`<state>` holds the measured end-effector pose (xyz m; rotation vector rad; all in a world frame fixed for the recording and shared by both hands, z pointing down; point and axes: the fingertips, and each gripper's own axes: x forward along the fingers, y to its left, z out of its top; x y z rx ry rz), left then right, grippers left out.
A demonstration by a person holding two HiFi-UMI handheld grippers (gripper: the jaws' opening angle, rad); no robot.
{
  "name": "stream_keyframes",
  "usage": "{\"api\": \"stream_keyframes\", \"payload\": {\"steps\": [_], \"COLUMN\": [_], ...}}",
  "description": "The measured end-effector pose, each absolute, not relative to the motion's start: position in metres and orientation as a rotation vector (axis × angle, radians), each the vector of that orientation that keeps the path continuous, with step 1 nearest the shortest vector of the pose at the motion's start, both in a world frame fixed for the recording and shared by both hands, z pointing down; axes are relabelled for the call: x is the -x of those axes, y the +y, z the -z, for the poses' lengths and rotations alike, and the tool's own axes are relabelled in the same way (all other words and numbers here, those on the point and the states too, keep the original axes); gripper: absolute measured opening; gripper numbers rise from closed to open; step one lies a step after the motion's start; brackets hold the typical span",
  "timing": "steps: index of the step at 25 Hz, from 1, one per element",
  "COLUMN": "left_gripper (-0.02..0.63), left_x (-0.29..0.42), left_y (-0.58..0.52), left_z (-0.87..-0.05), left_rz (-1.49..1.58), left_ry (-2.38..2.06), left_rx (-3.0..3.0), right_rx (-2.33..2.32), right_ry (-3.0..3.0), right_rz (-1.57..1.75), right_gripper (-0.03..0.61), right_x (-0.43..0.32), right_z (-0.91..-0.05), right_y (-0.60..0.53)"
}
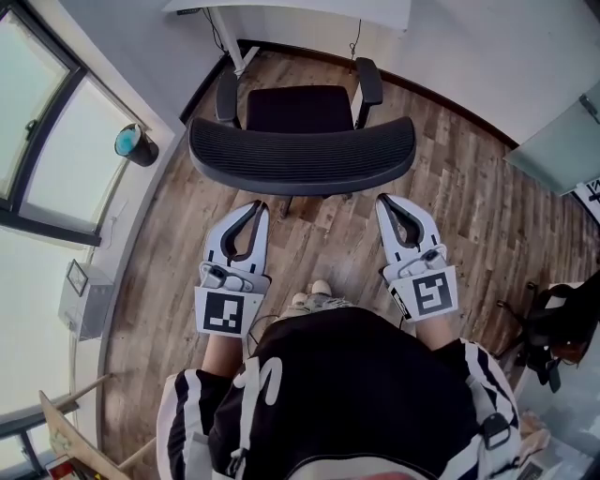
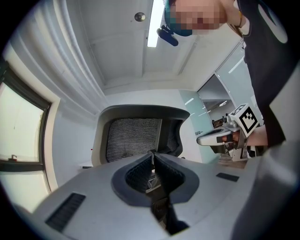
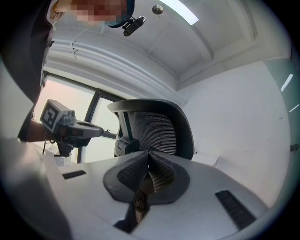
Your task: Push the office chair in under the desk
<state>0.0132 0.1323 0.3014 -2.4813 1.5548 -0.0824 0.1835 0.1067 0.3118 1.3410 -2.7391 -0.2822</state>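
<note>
Head view looks steeply down; both gripper views look level at the chair's backrest (image 2: pixel 133 138).

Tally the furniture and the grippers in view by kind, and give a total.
office chair: 1
desk: 1
grippers: 2 (left gripper, right gripper)
Total: 4
</note>
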Motion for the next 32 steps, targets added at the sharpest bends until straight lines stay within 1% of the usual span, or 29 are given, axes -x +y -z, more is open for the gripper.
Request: {"api": "stream_keyframes", "payload": {"steps": [8,12,17,18,21,23,24,26,29,30,32], "left_gripper": [0.022,0.023,0.025,0.029,0.088,0.108,0.118,0.136,0.171,0.182,0.186], "left_x": [0.0,0.002,0.012,0.015,0.021,0.022,0.021,0.021,0.027,0.031,0.039], "left_y": [0.127,0.121,0.116,0.113,0.112,0.113,0.113,0.109,0.101,0.096,0.087], "left_z": [-0.302,-0.299,-0.313,-0.315,-0.323,-0.328,-0.329,-0.332,-0.339,-0.341,-0.341], "left_rz": [0.128,0.117,0.183,0.182,0.183,0.203,0.217,0.245,0.293,0.302,0.298], "left_ry": [1.529,1.525,1.556,1.562,1.59,1.6,1.6,1.596,1.599,1.6,1.605], "left_rx": [2.502,2.481,2.504,2.503,2.508,2.511,2.511,2.51,2.504,2.489,2.445], "right_rx": [-1.381,-1.376,-1.355,-1.351,-1.339,-1.324,-1.312,-1.294,-1.271,-1.262,-1.245], "right_ry": [-2.714,-2.696,-2.648,-2.635,-2.608,-2.584,-2.57,-2.544,-2.496,-2.477,-2.453], "right_rz": [0.242,0.258,0.302,0.31,0.293,0.296,0.311,0.343,0.363,0.371,0.408], "right_gripper": [0.011,0.011,0.012,0.012,0.012,0.015,0.028,0.077,0.103,0.121,0.15], "right_x": [-0.181,-0.179,-0.182,-0.183,-0.186,-0.19,-0.192,-0.198,-0.204,-0.205,-0.203], "right_z": [-0.314,-0.316,-0.32,-0.323,-0.333,-0.337,-0.338,-0.34,-0.347,-0.35,-0.352], "right_y": [0.106,0.099,0.093,0.089,0.085,0.083,0.08,0.075,0.065,0.06,0.05]}}
